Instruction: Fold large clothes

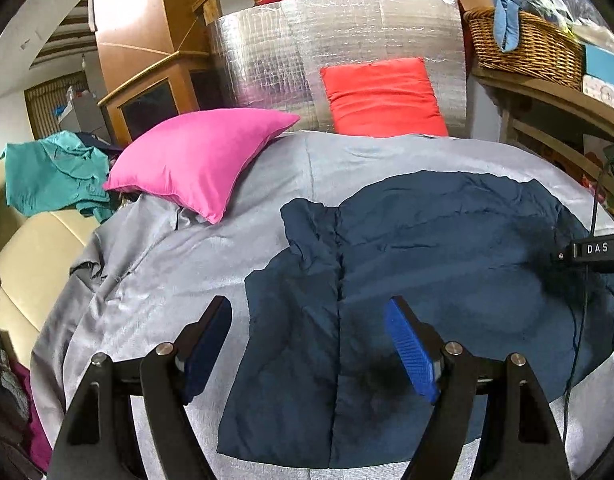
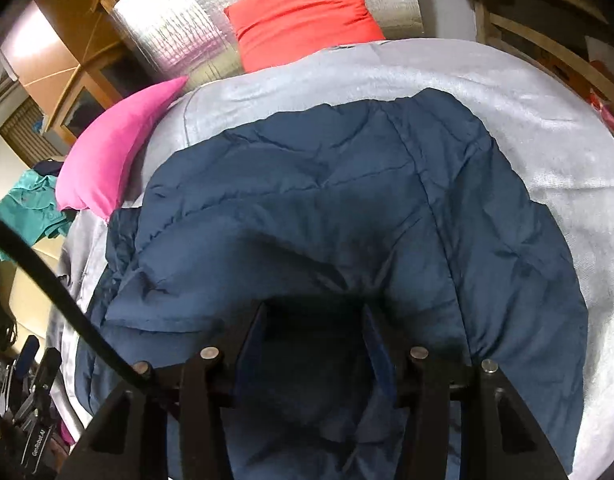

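Observation:
A large navy-blue garment (image 1: 427, 280) lies spread on a grey-covered bed (image 1: 187, 280). My left gripper (image 1: 307, 320) is open and empty, hovering above the garment's near left part. In the right wrist view the garment (image 2: 327, 200) fills the middle, with a raised fold bunched in front of my right gripper (image 2: 313, 316). Its fingers stand apart and dark cloth lies between them; whether they grip it is hidden in shadow. The right gripper's body shows at the right edge of the left wrist view (image 1: 595, 252).
A pink cushion (image 1: 195, 156) lies on the bed at the left and a red cushion (image 1: 383, 96) leans on a silver foil panel (image 1: 307, 60) behind. A teal garment (image 1: 55, 176) lies on a cream seat at left. A wicker basket (image 1: 523, 44) sits on a wooden shelf at right.

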A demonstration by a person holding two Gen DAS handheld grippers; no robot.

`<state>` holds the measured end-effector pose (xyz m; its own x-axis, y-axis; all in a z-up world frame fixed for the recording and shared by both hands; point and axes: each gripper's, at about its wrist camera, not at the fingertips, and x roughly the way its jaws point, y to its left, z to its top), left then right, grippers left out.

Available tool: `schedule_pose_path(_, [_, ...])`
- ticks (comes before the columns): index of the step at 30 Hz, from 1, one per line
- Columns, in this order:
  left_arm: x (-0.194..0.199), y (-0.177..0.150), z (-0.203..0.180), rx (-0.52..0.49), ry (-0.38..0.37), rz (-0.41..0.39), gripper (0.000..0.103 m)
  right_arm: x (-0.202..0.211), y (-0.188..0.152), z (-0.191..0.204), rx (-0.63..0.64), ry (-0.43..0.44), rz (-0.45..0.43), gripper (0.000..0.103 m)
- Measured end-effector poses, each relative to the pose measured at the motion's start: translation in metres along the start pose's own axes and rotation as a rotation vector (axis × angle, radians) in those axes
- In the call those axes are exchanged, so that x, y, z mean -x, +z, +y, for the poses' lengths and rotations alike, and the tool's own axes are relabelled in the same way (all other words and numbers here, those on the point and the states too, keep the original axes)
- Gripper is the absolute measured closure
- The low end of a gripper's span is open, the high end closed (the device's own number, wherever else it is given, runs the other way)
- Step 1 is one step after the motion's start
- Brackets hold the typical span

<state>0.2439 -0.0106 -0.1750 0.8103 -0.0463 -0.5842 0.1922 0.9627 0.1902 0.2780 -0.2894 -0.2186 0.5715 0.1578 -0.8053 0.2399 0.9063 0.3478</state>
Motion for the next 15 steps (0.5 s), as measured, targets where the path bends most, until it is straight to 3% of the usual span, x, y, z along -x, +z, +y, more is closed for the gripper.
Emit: schedule_pose_path(15, [0.015,0.004,-0.014,-0.051,-0.009,-0.039,0.023,0.000,0.001,-0.001,0.008,0.018,0.015,0.048])
